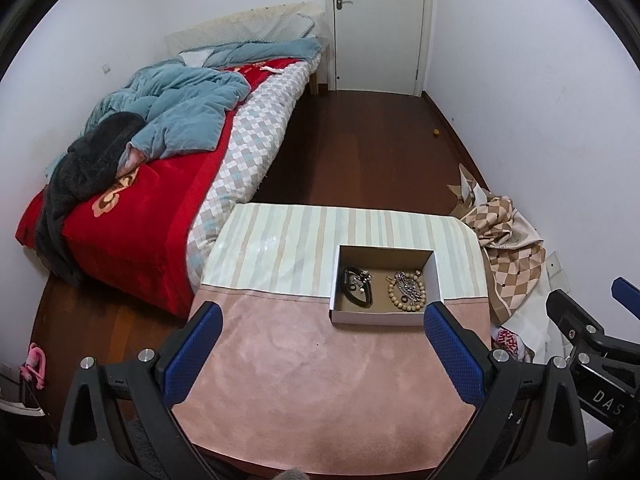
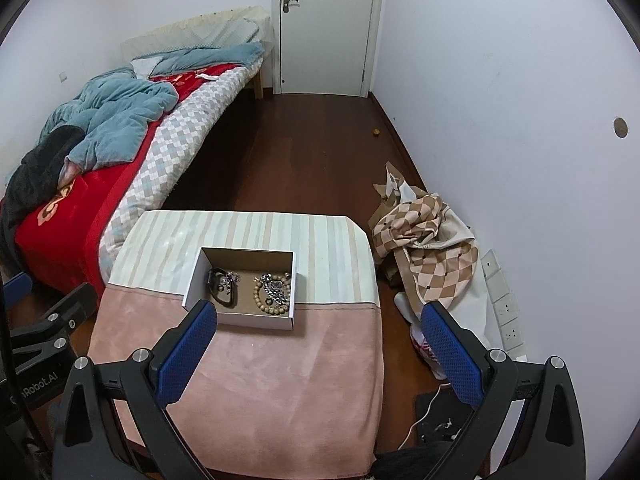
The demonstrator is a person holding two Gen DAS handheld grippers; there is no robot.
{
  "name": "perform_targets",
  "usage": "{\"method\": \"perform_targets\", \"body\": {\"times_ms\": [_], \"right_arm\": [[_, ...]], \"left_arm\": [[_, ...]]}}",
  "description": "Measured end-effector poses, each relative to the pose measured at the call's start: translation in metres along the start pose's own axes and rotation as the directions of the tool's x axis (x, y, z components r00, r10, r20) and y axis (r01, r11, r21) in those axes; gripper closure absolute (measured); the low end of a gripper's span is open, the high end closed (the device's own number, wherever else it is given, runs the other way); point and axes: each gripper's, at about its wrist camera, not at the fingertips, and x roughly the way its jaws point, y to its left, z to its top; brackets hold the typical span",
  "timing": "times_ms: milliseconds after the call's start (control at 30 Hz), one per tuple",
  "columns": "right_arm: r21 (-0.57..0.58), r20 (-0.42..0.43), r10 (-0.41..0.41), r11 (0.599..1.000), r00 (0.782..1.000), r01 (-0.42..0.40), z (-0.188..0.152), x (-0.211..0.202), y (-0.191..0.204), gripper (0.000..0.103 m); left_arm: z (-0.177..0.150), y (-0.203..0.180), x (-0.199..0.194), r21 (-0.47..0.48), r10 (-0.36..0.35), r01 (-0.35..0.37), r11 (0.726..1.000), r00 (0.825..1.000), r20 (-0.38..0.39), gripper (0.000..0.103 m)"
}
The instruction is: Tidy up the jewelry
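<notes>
The jewelry sits in an open cardboard box point(image 1: 383, 286) on the tabletop point(image 1: 304, 360), ahead of both tools. Inside, a black band with small metal pieces point(image 1: 357, 285) lies on the side nearer the left hand-held gripper point(image 1: 322, 354), and a wooden bead bracelet point(image 1: 402, 292) tangled with a silver chain point(image 1: 409, 286) lies on the side nearer the right hand-held gripper point(image 2: 320, 354). Both tools hang above the pink cloth with fingers spread wide, grasping nothing.

Judging from this, either all the pieces are already boxed or sorting has yet to begin; the pictures cannot settle which. If a piece is to be lifted, the bead loop looks the easiest to pinch; the chain lies over it, so a slow lift would avoid dragging both out together.

The right wrist view shows the box point(image 2: 240, 288) ahead and to the left, plus a white cable point(image 2: 424, 408) on the floor and wall sockets point(image 2: 506, 308) to the right. The left wrist view alone shows a pink object point(image 1: 34, 364) on the floor to its far left.
</notes>
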Motion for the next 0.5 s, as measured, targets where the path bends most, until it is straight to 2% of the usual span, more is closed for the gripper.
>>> {"method": "perform_targets", "body": {"times_ms": [500], "right_arm": [[-0.009, -0.013, 0.002, 1.000, 1.000, -0.002, -0.0003, 0.0024, 0.0005, 0.000]], "left_arm": [[-0.0046, 0.0019, 0.0066, -0.014, -0.015, 0.015, 1.000, 1.000, -0.018, 0.000]]}}
